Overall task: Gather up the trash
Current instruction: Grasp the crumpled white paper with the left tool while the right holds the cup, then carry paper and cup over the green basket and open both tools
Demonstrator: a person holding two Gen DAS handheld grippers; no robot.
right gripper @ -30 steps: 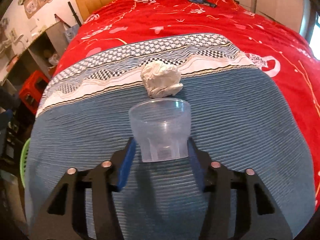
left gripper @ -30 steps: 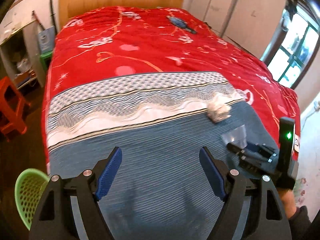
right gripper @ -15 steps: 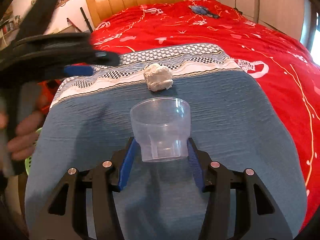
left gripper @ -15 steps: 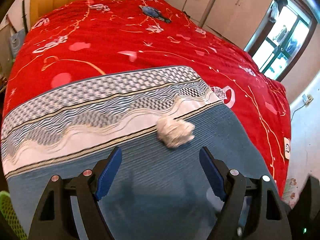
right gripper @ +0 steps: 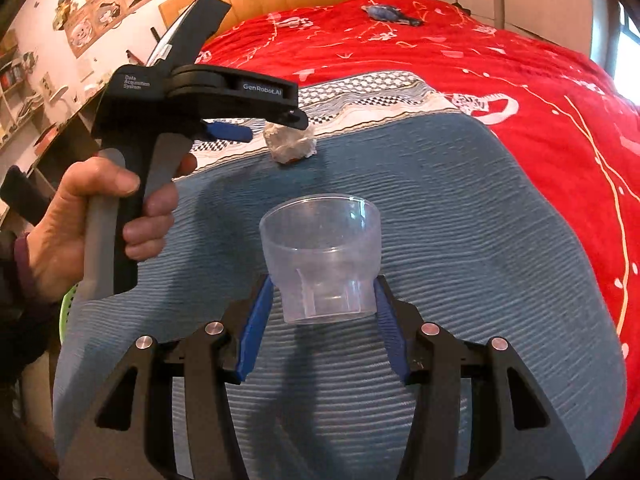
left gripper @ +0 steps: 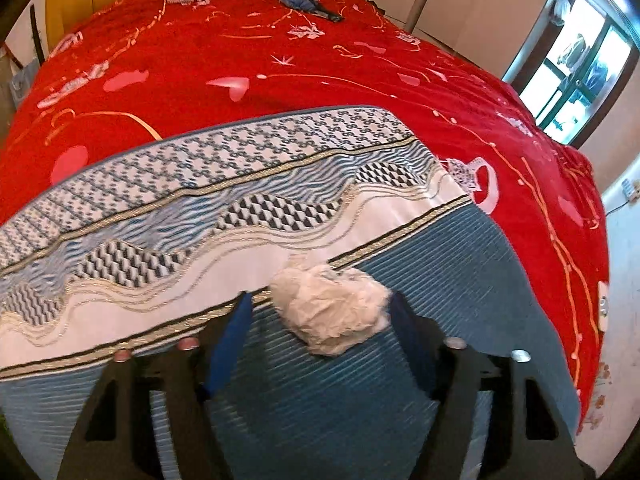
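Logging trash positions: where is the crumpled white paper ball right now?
The crumpled white paper ball lies on the blue striped blanket by its white band, between the open left gripper's fingers.

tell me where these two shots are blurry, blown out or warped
Left wrist view: the left gripper fingers are motion-smeared around the crumpled paper ball, the window is blown out, and the bed edges bow from fisheye. Right wrist view: sharper; the clear plastic cup in the right gripper is crisp, with a dark shadow on the blue blanket.
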